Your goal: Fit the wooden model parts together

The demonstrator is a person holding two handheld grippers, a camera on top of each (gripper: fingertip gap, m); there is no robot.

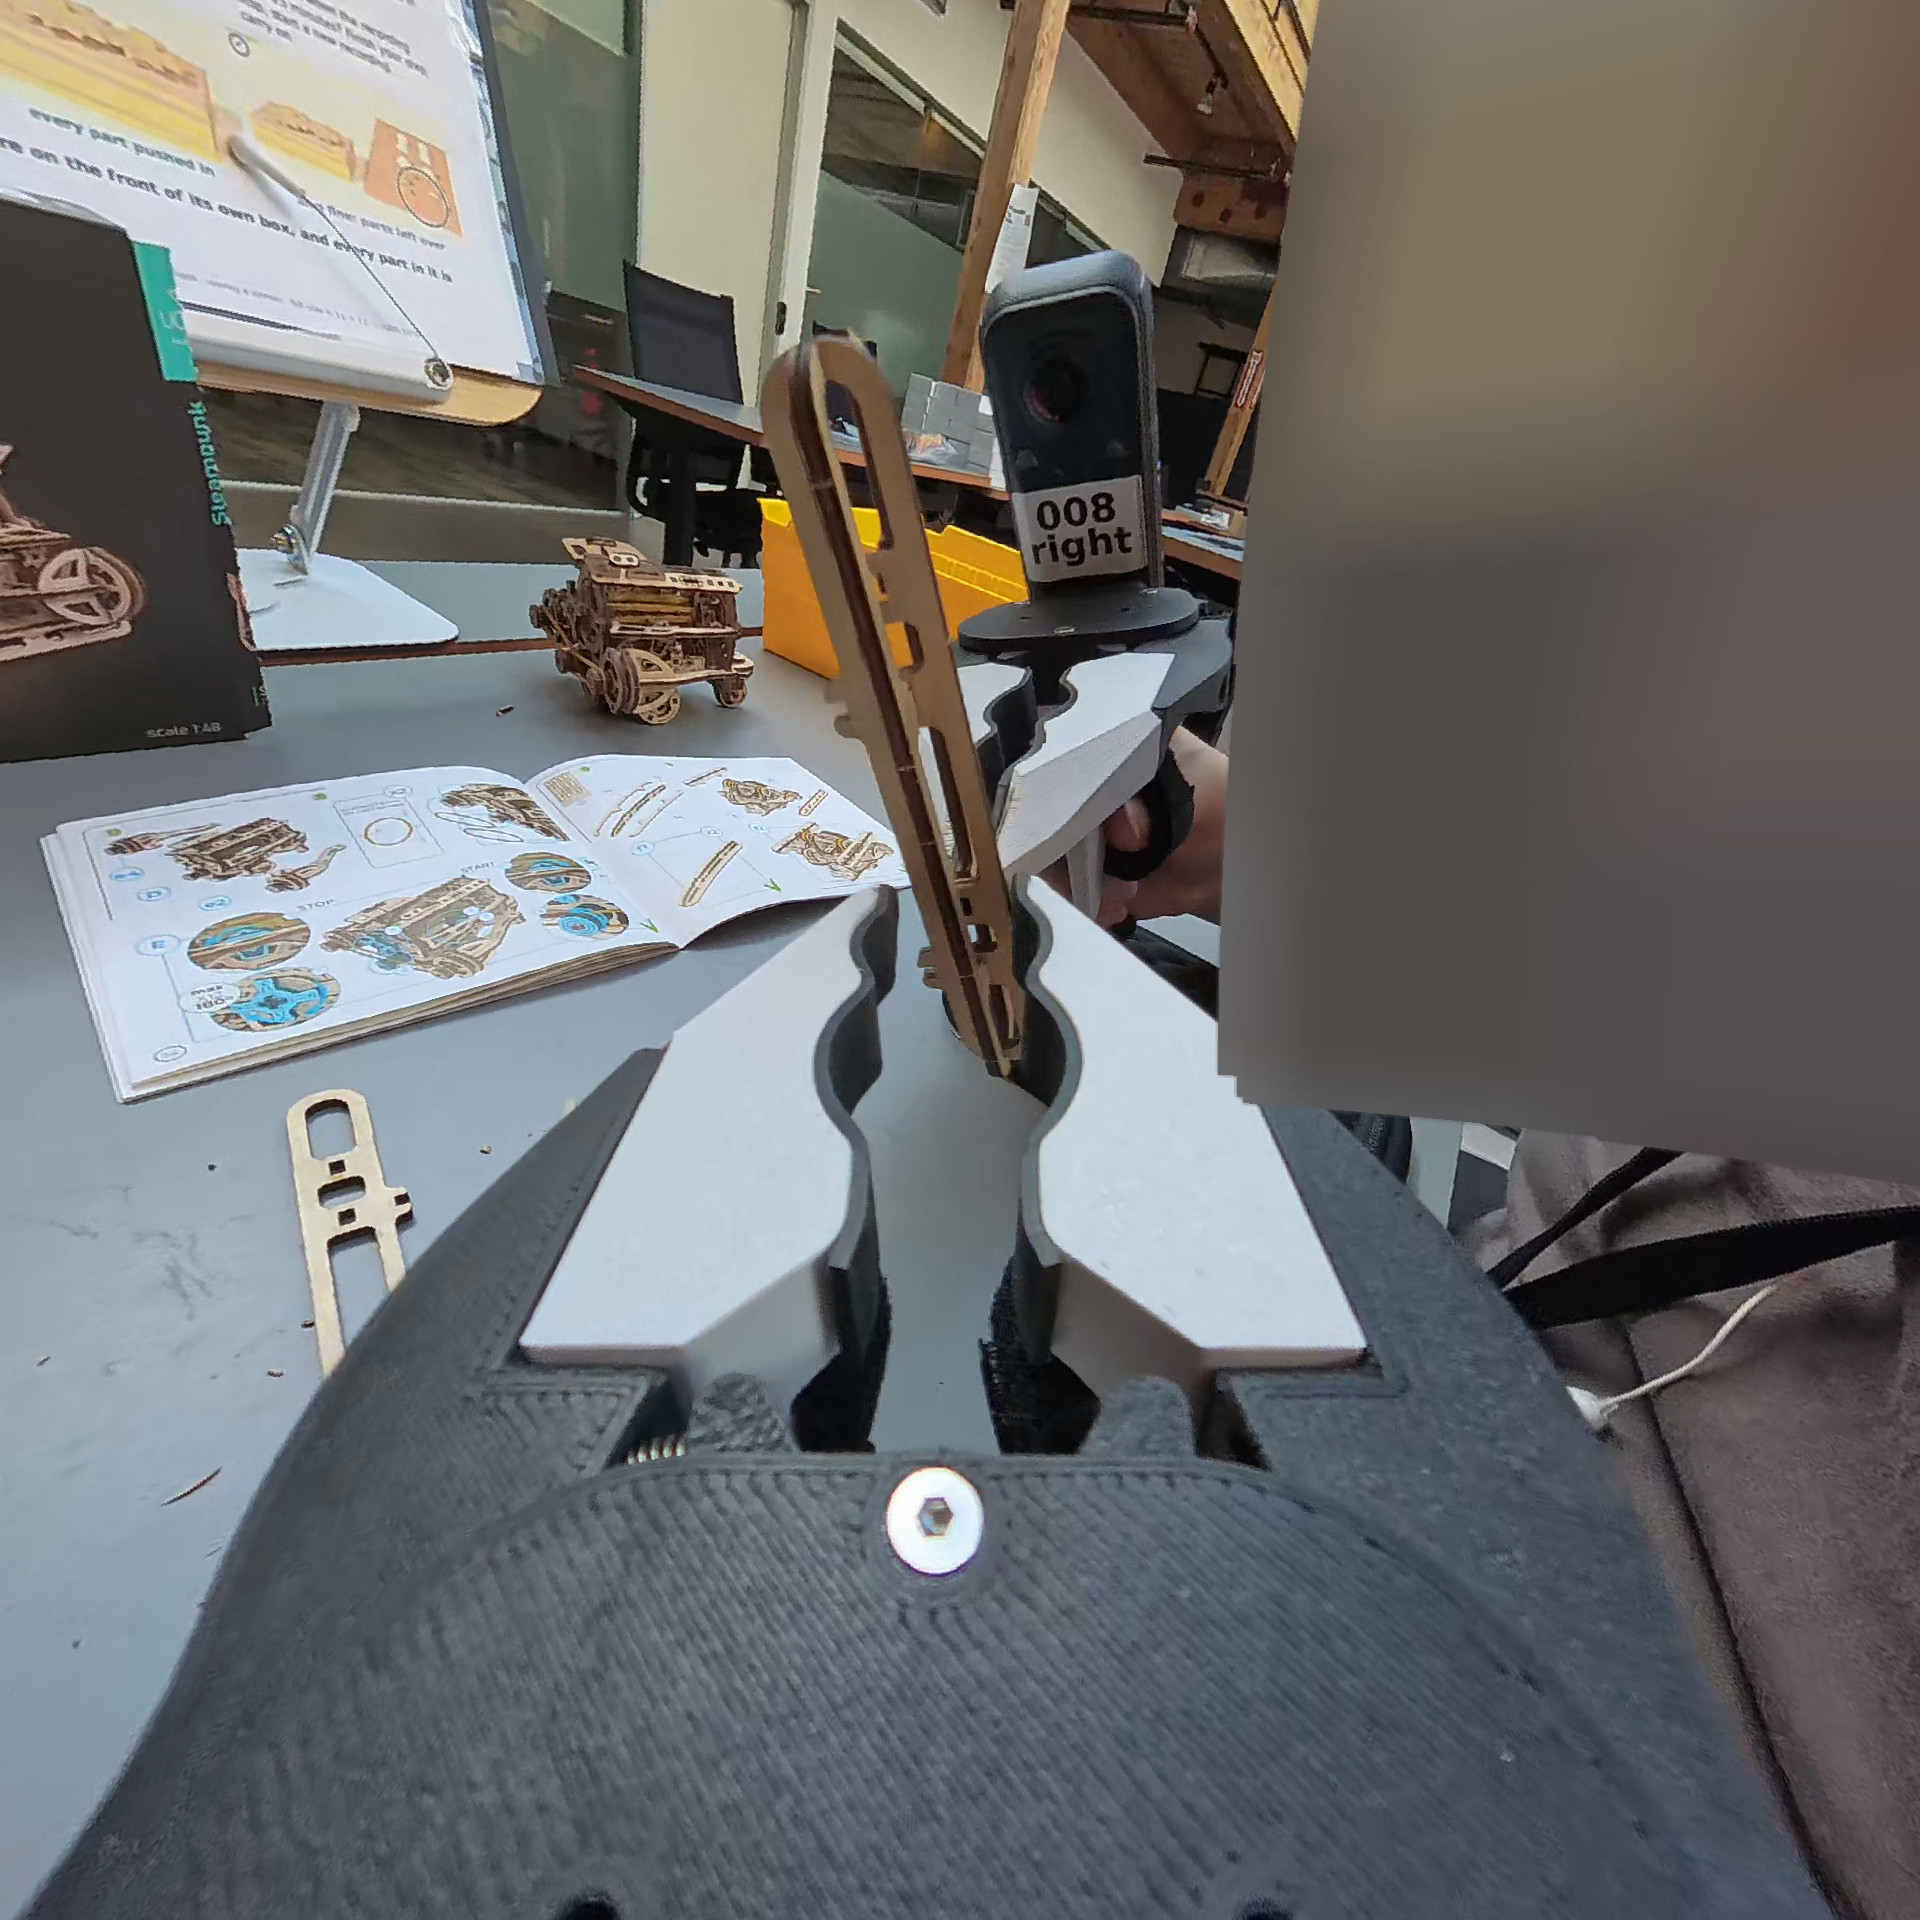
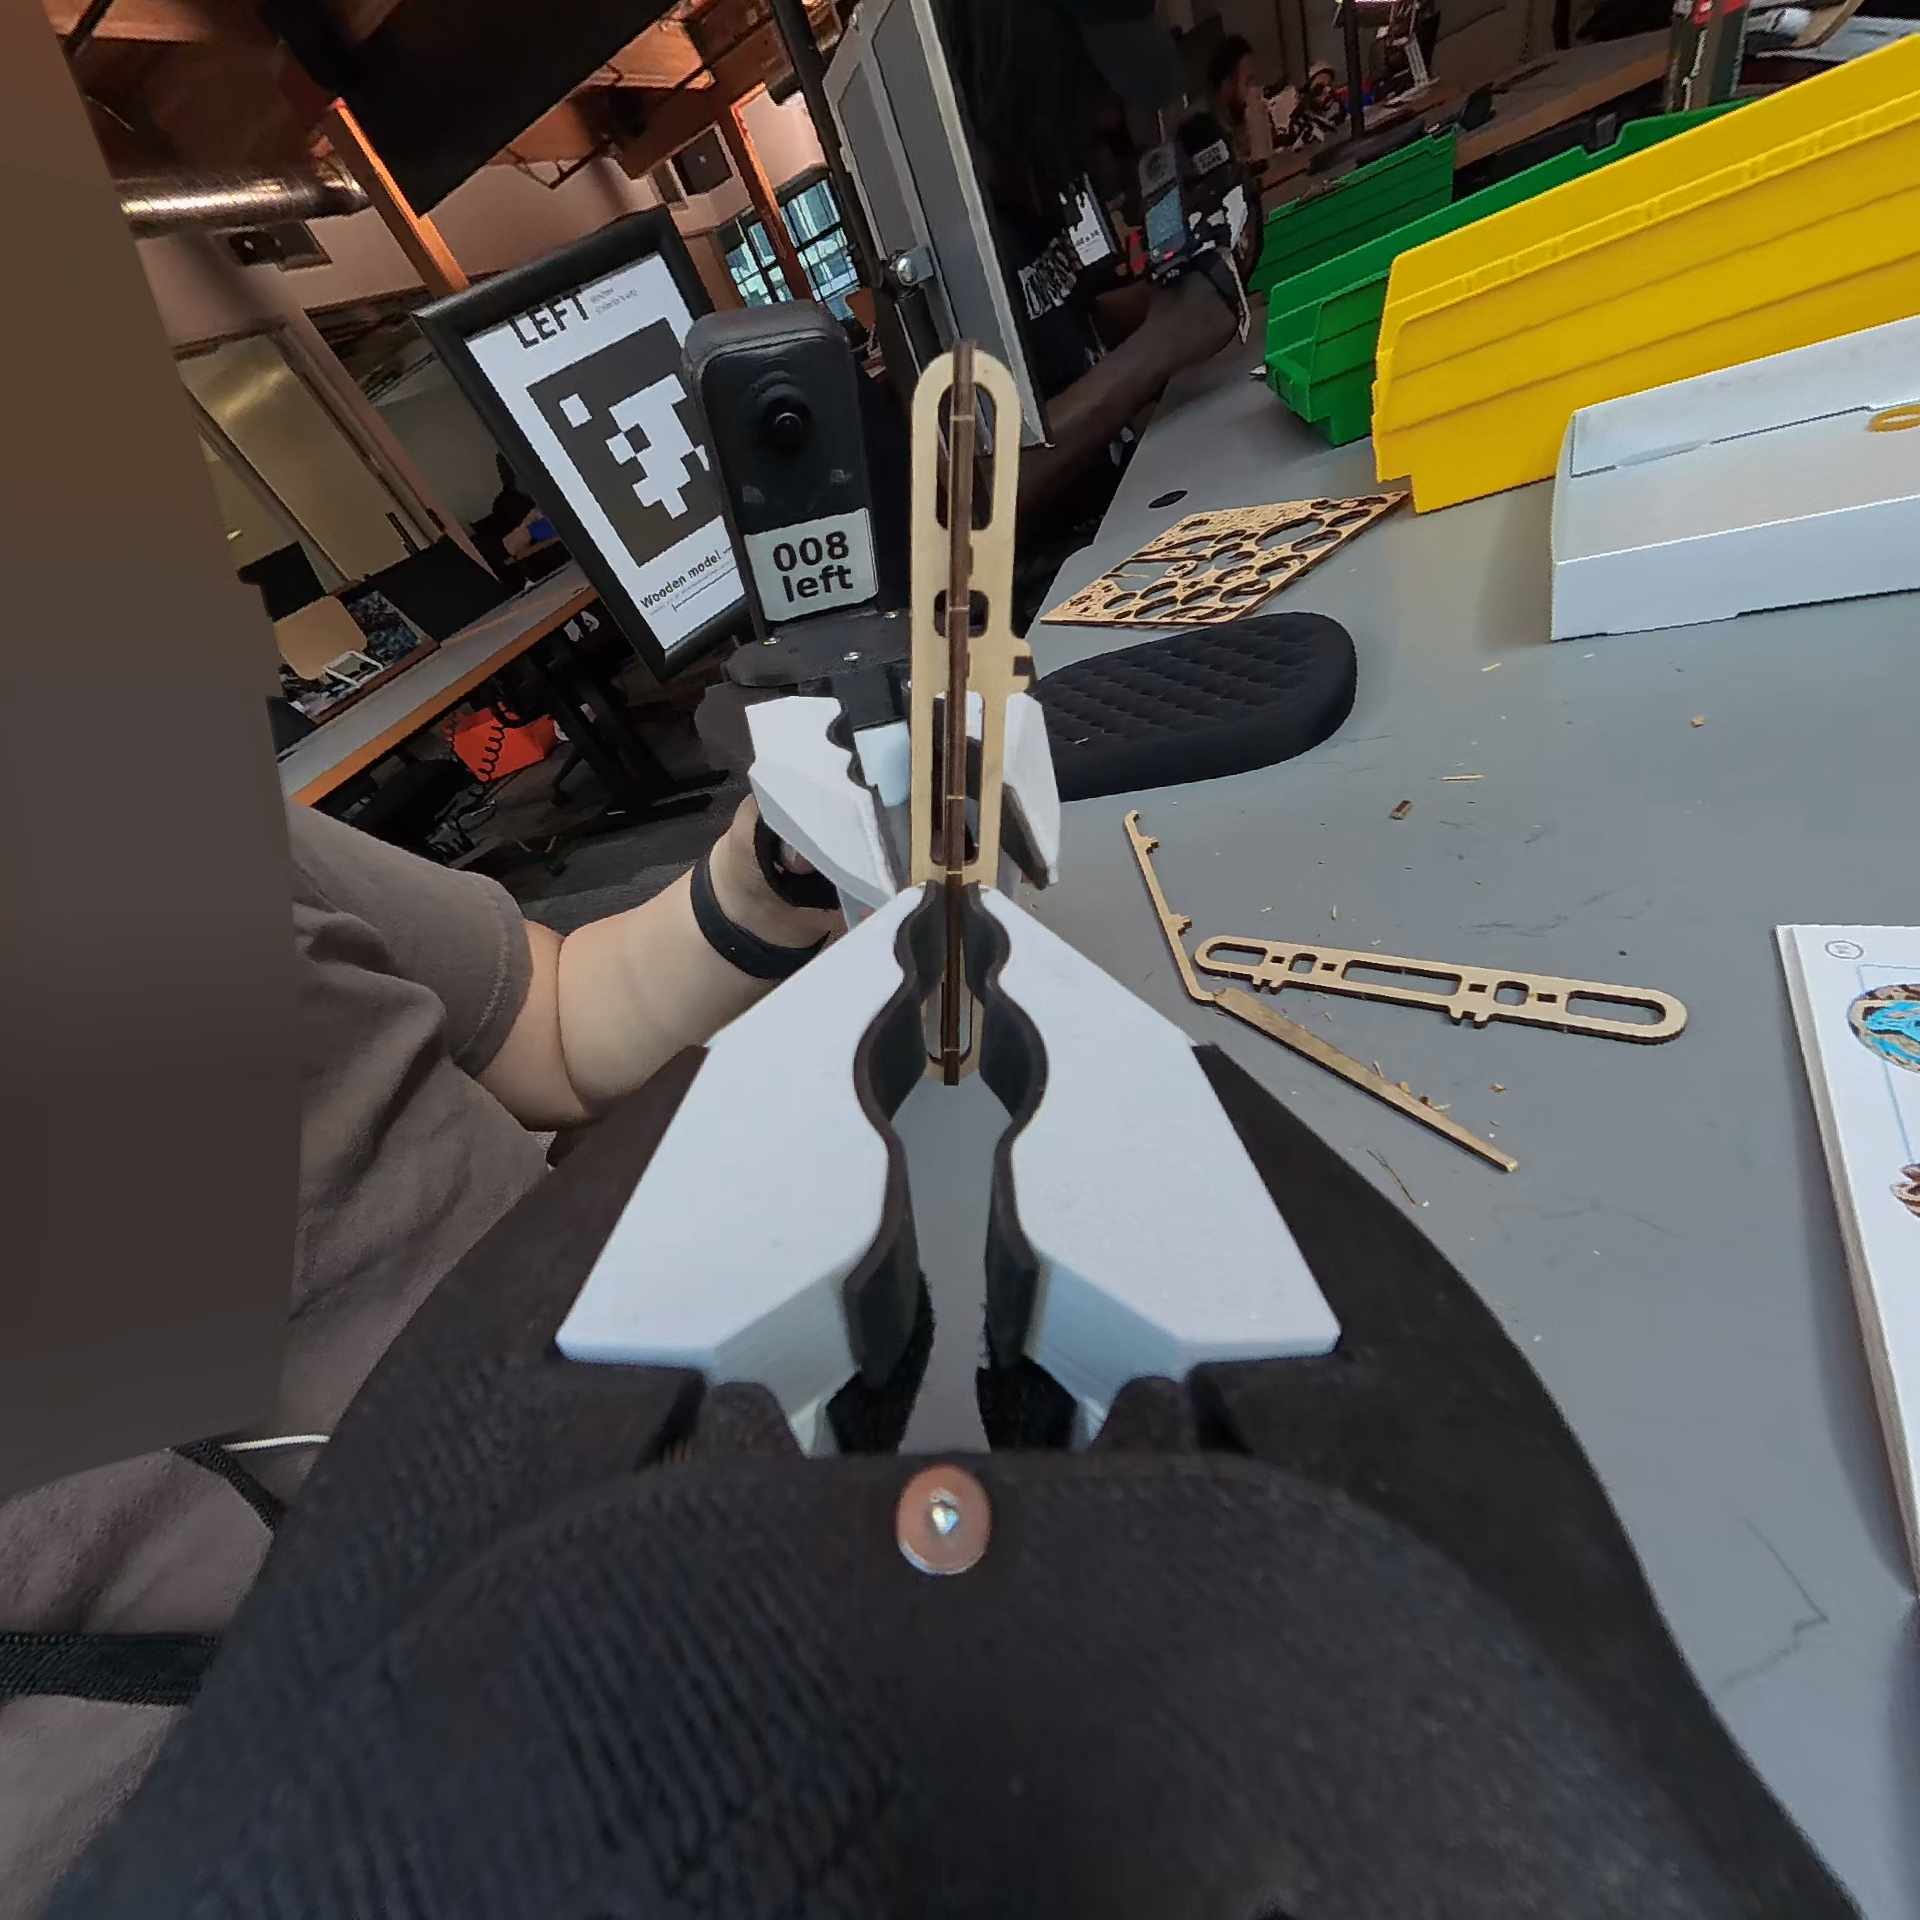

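While upright, strip seemingly spans right claw.

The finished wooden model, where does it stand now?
In the left wrist view the finished wooden model stands on the grey table, behind the open booklet.

Each camera sits low on its own gripper, looking forward along two white fingers that fill the lower frame at very close range. The left wrist view faces across the grey table toward the right gripper at centre right. The right wrist view faces back at the left gripper at centre. Both views share the slotted wooden strip standing mid-frame between them.
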